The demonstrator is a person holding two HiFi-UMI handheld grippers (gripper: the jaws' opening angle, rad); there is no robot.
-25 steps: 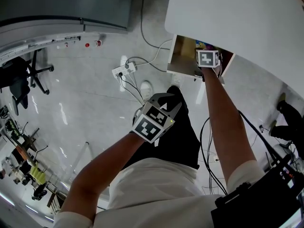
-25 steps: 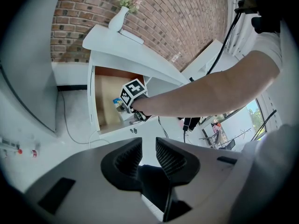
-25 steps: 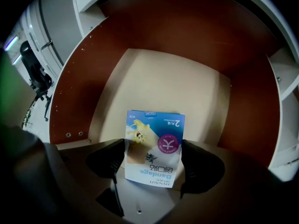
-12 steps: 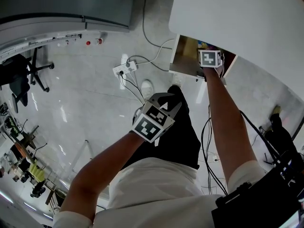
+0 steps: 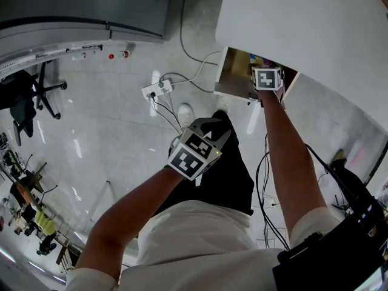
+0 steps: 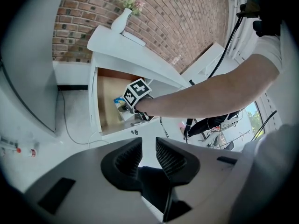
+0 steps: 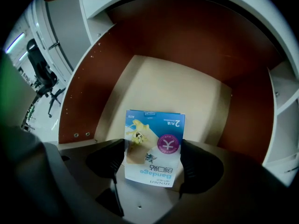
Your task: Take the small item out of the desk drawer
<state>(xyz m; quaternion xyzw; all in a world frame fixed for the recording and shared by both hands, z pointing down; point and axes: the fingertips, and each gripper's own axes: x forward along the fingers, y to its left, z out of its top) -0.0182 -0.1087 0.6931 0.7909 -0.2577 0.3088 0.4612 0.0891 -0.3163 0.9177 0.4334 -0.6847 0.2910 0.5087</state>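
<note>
The desk drawer (image 5: 233,71) stands pulled out from under the white desk (image 5: 303,23). My right gripper (image 5: 264,66) reaches into it. In the right gripper view the small item, a blue bandage packet (image 7: 154,148), stands between the jaws of my right gripper (image 7: 153,160), with both pads against its edges, above the drawer's tan floor (image 7: 177,92). My left gripper (image 5: 212,127) hangs over the person's dark trousers, away from the drawer. Its jaws (image 6: 148,150) stand a narrow gap apart with nothing between them. The left gripper view also shows the right gripper (image 6: 135,93) at the drawer.
A white power strip (image 5: 159,88) with trailing cables lies on the grey floor left of the drawer. A grey cabinet (image 5: 91,5) stands at the top left and a black office chair (image 5: 30,96) at the far left. A white vase (image 6: 120,20) stands on the desk.
Hardly anything differs. My right gripper stays in the drawer and my left gripper stays over the trousers; only the head view has shifted slightly.
</note>
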